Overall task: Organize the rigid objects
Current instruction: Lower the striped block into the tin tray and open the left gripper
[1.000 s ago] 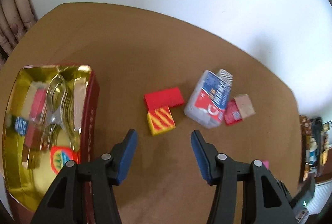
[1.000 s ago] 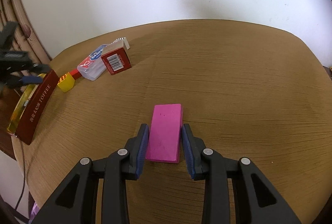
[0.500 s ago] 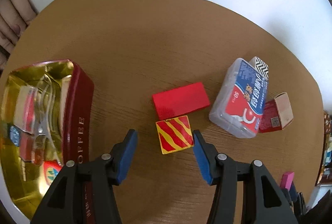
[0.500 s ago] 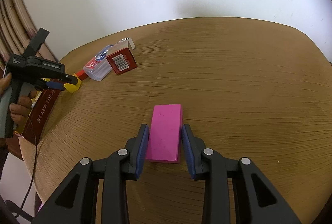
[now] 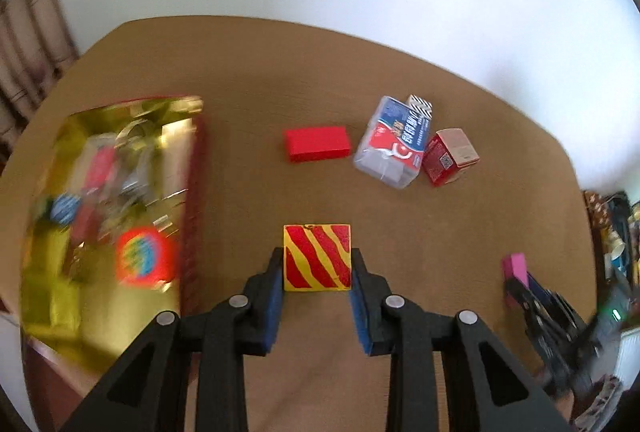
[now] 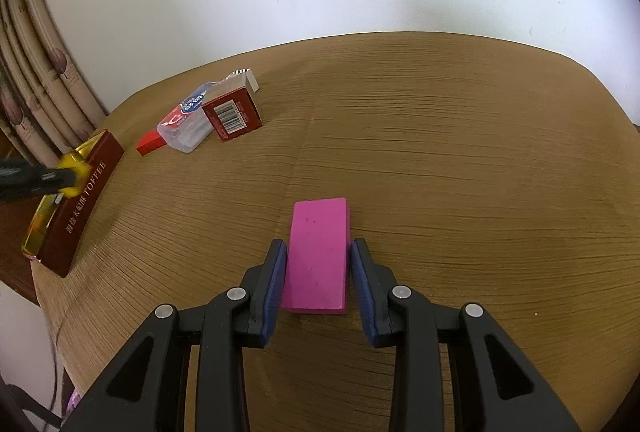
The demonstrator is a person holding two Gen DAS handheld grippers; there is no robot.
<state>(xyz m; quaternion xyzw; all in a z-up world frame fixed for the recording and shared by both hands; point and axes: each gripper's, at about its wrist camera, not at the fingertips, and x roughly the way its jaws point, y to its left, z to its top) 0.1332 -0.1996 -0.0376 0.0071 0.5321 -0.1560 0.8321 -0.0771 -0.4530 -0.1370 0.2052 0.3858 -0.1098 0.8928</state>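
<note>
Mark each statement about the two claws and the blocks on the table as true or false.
1. The left claw is shut on the striped cube. True; its jaws have just been closing.
2. The right claw is empty. False: it grips the pink block.
3. The red block lies inside the tin. False: it lies on the table.
4. The clear box touches the red carton. True.

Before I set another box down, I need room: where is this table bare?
The table is bare right of the pink block, out to its far edge. A strip lies free between the toffee tin and the red block. The clear case and red carton crowd together.
</note>
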